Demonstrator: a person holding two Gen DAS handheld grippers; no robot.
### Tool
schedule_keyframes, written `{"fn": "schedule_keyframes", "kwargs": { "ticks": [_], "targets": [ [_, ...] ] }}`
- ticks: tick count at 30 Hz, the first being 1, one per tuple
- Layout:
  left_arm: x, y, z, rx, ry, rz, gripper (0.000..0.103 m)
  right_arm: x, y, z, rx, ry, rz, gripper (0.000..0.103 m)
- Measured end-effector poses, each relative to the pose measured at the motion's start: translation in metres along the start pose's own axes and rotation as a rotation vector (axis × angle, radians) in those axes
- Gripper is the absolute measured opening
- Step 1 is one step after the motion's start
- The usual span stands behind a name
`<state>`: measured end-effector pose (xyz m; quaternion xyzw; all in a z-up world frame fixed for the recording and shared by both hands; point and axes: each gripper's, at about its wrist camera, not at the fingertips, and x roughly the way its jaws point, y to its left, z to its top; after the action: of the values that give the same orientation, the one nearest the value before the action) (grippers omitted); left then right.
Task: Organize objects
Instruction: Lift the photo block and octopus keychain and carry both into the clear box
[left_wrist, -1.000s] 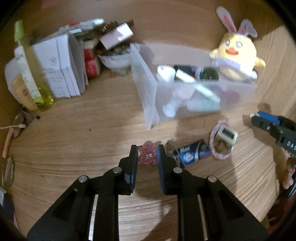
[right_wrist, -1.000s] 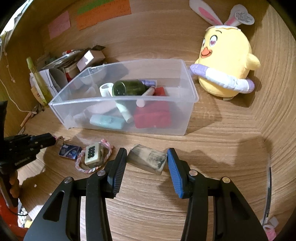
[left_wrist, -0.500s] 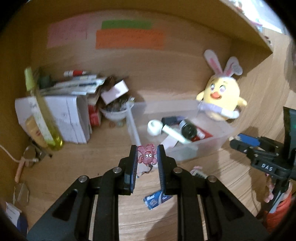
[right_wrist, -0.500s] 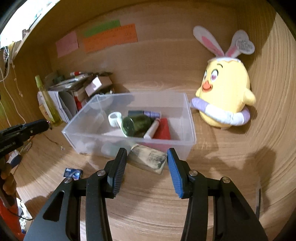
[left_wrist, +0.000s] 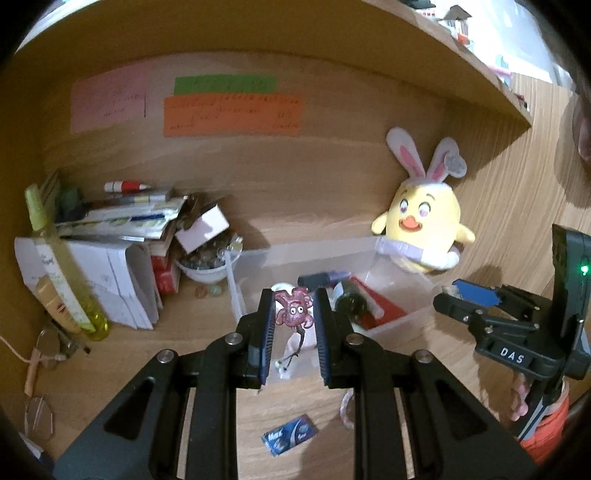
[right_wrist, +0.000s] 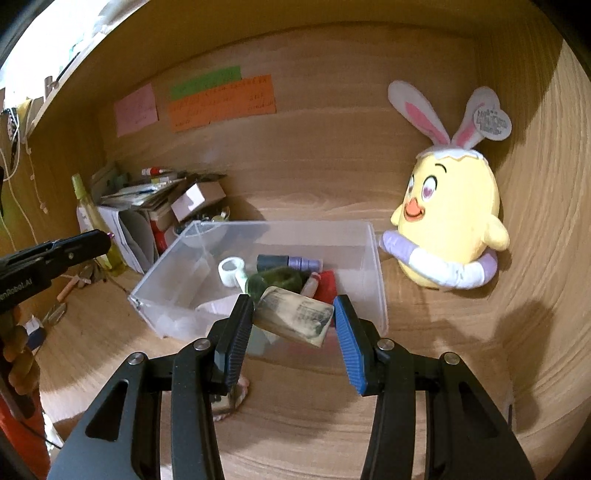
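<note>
Both grippers have risen off the desk with loads. Left gripper (left_wrist: 293, 317) pinches a pink octopus charm (left_wrist: 294, 313), cord dangling; right gripper (right_wrist: 293, 317) clamps a rectangular block (right_wrist: 293, 316), long axis crosswise between the pads, tilted down right. Clear bin (right_wrist: 373, 258) lies just beyond: 2 drops pending.

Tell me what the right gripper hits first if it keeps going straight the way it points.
Probably the clear bin: the right gripper, shut on the block, points at its near wall or just over it; depth is unclear.
</note>
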<state>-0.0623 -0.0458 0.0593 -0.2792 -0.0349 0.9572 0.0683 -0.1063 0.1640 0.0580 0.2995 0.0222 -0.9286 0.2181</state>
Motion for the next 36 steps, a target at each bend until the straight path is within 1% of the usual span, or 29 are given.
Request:
{"fn": "schedule_keyframes", "kwargs": {
  "ticks": [4, 13, 16, 20, 26, 36],
  "targets": [
    [0.004, -0.003, 0.012, 0.009, -0.022, 0.006, 0.020, -0.001, 0.001, 0.010, -0.009, -0.027, -0.002, 0.042],
    [0.020, 0.002, 0.026, -0.013, -0.021, 0.007, 0.020, 0.006, 0.002, 0.030, -0.031, -0.054, -0.007, 0.042],
    [0.032, 0.005, 0.024, -0.020, 0.006, 0.012, 0.020, 0.016, 0.002, 0.031, -0.033, -0.035, -0.007, 0.042],
    [0.050, 0.008, 0.016, -0.025, 0.051, 0.024, 0.020, 0.036, -0.001, 0.026, -0.025, 0.012, -0.006, 0.042],
    [0.069, 0.008, 0.007, -0.021, 0.103, 0.019, 0.020, 0.057, -0.009, 0.019, 0.001, 0.067, -0.015, 0.042],
    [0.095, 0.005, -0.005, 0.000, 0.178, 0.015, 0.020, 0.073, -0.017, 0.012, 0.013, 0.110, -0.035, 0.042]
  ]
}}
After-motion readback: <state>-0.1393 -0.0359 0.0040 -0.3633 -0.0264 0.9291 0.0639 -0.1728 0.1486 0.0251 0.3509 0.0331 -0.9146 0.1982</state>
